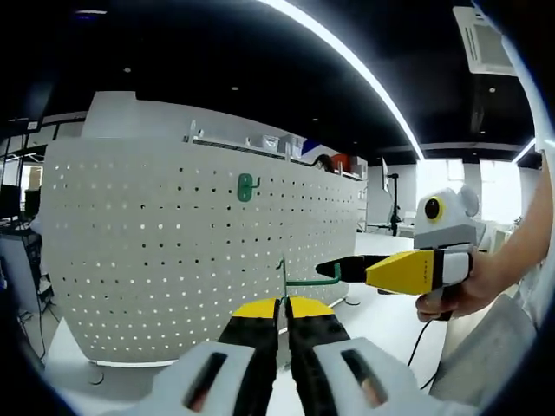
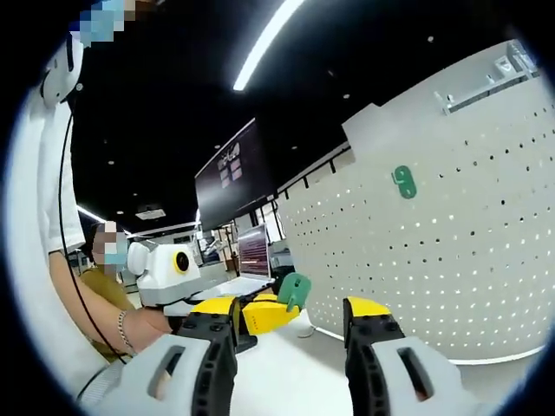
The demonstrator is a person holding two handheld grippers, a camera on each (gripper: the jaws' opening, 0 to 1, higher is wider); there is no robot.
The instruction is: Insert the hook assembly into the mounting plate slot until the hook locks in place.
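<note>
A white perforated mounting panel (image 1: 156,251) (image 2: 451,234) stands upright on the table, with one green hook (image 1: 247,186) (image 2: 403,181) fixed high on it. My left gripper (image 1: 282,305) (image 2: 282,305) is shut on a second green hook assembly (image 1: 284,279) (image 2: 295,290). I see its plate edge-on, and its thin arm (image 1: 312,281) sticks out to the right. This piece hangs in front of the panel, apart from it. My right gripper (image 1: 340,269) (image 2: 293,305) is open; its tips are at the end of the hook arm, and whether they touch it cannot be told.
A hand (image 1: 460,299) holds the right gripper, with a black cable trailing below. The white tabletop (image 1: 381,321) runs in front of the panel. A person in white (image 2: 52,260) stands at the left edge, another sits behind, and a dark screen (image 2: 234,173) hangs beyond.
</note>
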